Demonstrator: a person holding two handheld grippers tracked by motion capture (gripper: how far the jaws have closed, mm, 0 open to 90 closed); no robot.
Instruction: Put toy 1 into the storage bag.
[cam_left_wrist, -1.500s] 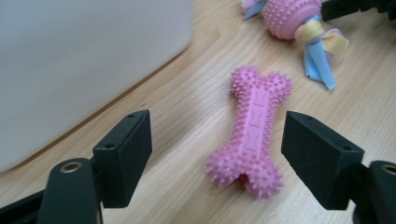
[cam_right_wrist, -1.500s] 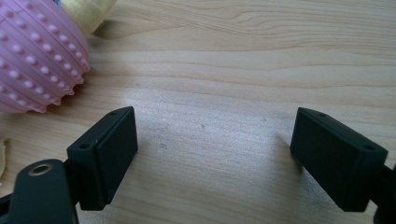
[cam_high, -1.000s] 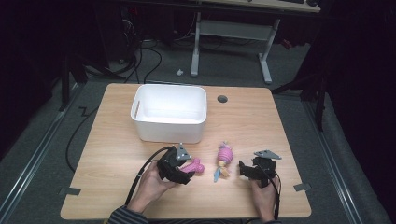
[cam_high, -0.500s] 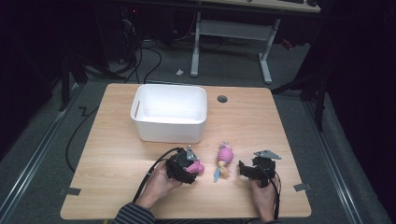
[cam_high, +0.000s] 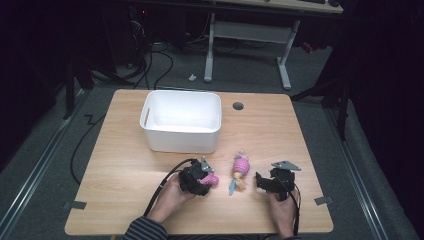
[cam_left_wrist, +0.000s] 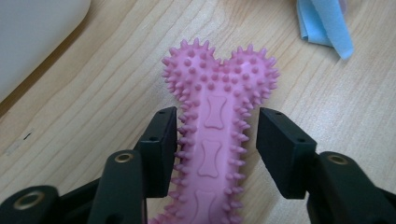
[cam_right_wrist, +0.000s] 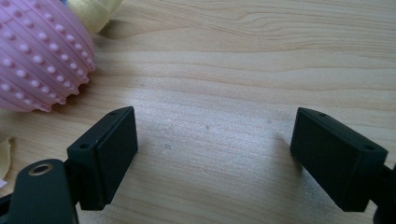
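On the tabletop (cam_high: 125, 200), toward its far side: one white bin (cam_high: 181, 121), rectangular, open at the top. From the high view I see bare white floor and walls inside it; I count nothing in it. A slot handle is cut into its left end wall.

Near side, left: my left tongs (cam_high: 201, 182), with a cable trailing back past my hand. Item in hand: one pink spiky bone toy (cam_left_wrist: 215, 135), lying flat on the wood. My left gripper view shows it lengthwise between the jaws, its knobbed end pointing away from me and small bone shapes embossed down its shaft. The jaws have just been closing; the left one meets the spikes on its side, while a narrow strip of wood shows between the right one and the spikes, so the tongs are not yet clenched on the toy. From the high view the same toy is only a pink patch at the tongs' tip, and that strip cannot be made out.

Near side, centre: one pink ribbed ball toy (cam_high: 241, 166) with yellow and blue cloth tails, just right of the bone and apart from it. My right gripper view shows its rows of small bumps (cam_right_wrist: 37, 56); the high view shows its whole outline and both tails.

Near side, right: my right tongs (cam_high: 264, 182), released, jaws spread wide over bare wood, nothing between them, the ball toy beyond the left jaw.
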